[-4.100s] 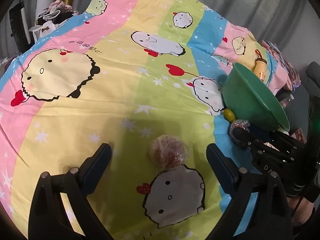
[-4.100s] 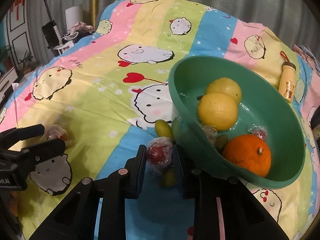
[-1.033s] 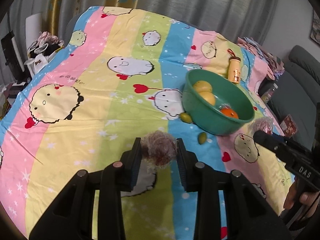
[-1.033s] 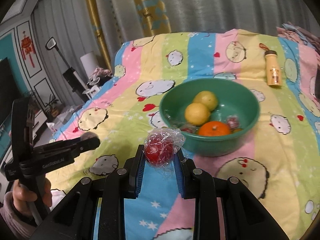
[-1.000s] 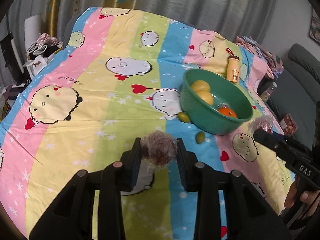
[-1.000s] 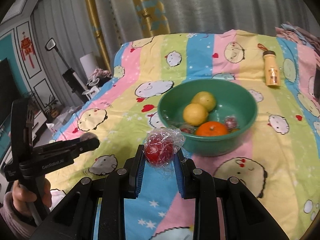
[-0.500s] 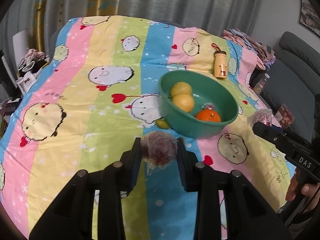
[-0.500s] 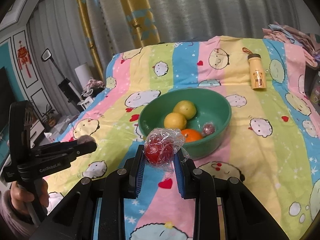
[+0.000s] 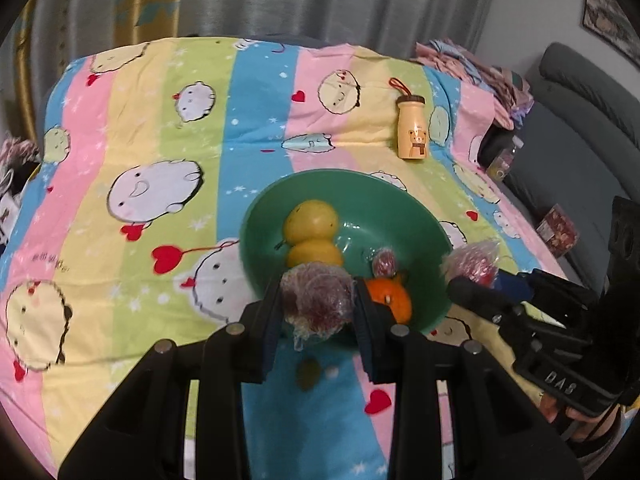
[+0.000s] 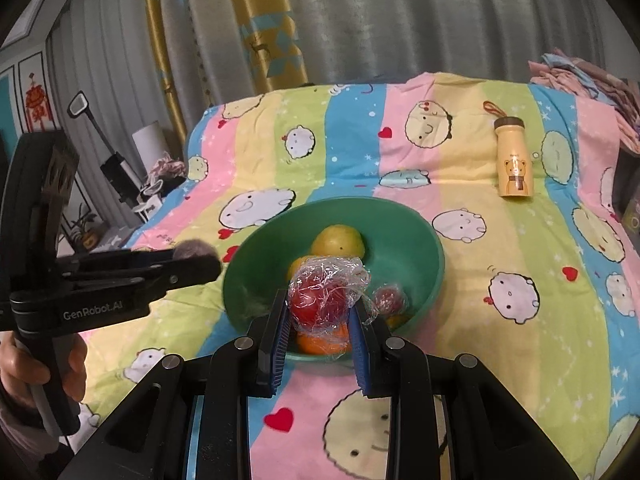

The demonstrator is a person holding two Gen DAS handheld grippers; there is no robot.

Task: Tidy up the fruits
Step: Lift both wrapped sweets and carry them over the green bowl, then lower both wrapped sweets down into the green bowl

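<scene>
A green bowl (image 9: 404, 212) (image 10: 412, 236) sits on the striped cartoon bedspread, holding two yellow fruits (image 9: 311, 222), an orange (image 9: 390, 300) and a small wrapped red fruit (image 9: 385, 262). My left gripper (image 9: 318, 300) is shut on a dark red fruit in plastic wrap (image 9: 316, 298), held above the bowl's near rim. My right gripper (image 10: 320, 304) is shut on a red wrapped fruit (image 10: 316, 300), also over the bowl's near edge. Each gripper shows in the other's view, the right gripper (image 9: 476, 280) at the bowl's right side, the left gripper (image 10: 192, 264) at its left.
A yellow bear-print bottle (image 9: 412, 128) (image 10: 514, 160) lies on the bedspread beyond the bowl. A small green fruit (image 9: 308, 372) lies on the bedspread near the bowl. A grey sofa (image 9: 580, 120) stands to the right, curtains behind, and clutter off the bed's left edge.
Both grippers have moved toward the bowl with their wrapped fruits; the bowl now sits right behind each held fruit. The grips have not changed.
</scene>
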